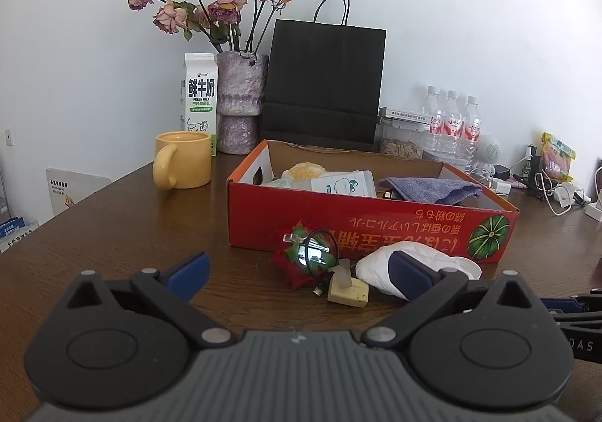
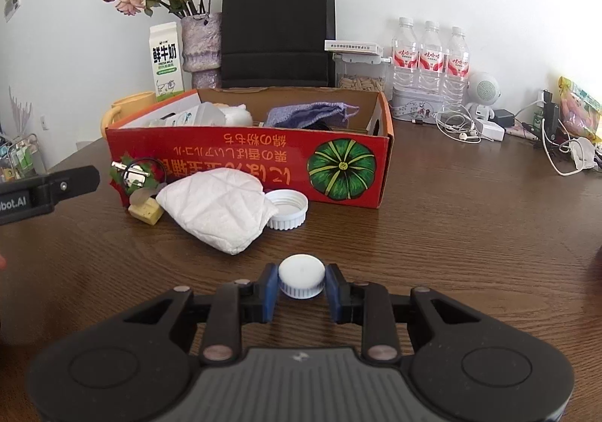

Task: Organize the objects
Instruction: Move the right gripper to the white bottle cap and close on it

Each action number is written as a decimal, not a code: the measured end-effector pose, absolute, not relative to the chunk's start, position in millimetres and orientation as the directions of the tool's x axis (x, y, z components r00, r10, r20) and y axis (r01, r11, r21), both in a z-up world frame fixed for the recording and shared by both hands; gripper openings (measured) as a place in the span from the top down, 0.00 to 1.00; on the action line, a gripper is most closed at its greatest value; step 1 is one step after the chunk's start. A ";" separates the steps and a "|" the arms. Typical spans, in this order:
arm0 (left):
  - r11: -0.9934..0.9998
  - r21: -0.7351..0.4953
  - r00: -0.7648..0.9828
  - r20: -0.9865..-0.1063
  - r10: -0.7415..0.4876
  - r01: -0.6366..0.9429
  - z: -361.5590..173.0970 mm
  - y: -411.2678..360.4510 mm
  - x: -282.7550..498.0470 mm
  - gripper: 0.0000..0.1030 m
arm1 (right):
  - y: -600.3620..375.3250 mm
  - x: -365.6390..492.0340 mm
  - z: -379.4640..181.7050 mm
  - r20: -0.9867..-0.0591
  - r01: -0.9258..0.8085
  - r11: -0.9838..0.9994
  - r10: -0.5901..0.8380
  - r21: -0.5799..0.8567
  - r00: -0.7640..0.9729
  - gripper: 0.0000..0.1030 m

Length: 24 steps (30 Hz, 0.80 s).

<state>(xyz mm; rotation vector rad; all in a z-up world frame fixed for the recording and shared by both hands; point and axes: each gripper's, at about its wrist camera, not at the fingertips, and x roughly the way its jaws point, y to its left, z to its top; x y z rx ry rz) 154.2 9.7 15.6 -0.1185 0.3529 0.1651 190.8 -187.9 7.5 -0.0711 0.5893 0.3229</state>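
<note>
Nearest you, your right hand-held gripper (image 2: 301, 284) is clenched on a small white cap (image 2: 301, 281), pinched by its ribbed sides between the blue pads (image 2: 270, 290) so it sits level just above the surface (image 2: 451, 234), probably ready to be carried forward. Your left hand-held gripper (image 1: 297, 271) is held low and level with its jaws spread wide and nothing between them, aimed at the loose clutter, so it seems free to take the next item. Just beyond lie a folded white cloth (image 2: 218, 207), a larger white lid (image 2: 286, 209) touching it, a yellowish block (image 2: 146, 212) and a red-and-green ornament (image 1: 306, 258), all bunched against the front wall of the red box (image 2: 263, 162). That box already holds a purple cloth (image 2: 308, 113) and some packets, so it is likely where the cap belongs.
</note>
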 end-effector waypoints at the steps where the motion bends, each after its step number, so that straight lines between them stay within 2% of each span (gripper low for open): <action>1: 0.980 -0.086 0.924 -0.355 0.140 -0.182 15.4 9.6 154.4 0.00 | -188.0 190.7 8.4 -0.548 -0.314 0.949 0.276 0.026 0.790 0.75; 10: 0.979 -0.084 0.909 -0.393 0.138 -0.185 13.2 10.7 161.6 0.00 | -180.2 195.0 15.6 -0.471 -0.303 0.953 0.266 -0.004 0.841 0.75; 16: 0.980 -0.052 0.913 -0.376 0.158 -0.191 16.6 9.3 169.3 0.00 | -172.0 200.2 17.6 -0.446 -0.306 0.951 0.259 -0.037 0.857 0.75; 24: 0.977 -0.064 0.907 -0.387 0.165 -0.205 23.9 23.9 190.6 0.12 | -164.5 210.5 18.3 -0.428 -0.311 0.949 0.257 -0.060 0.866 0.75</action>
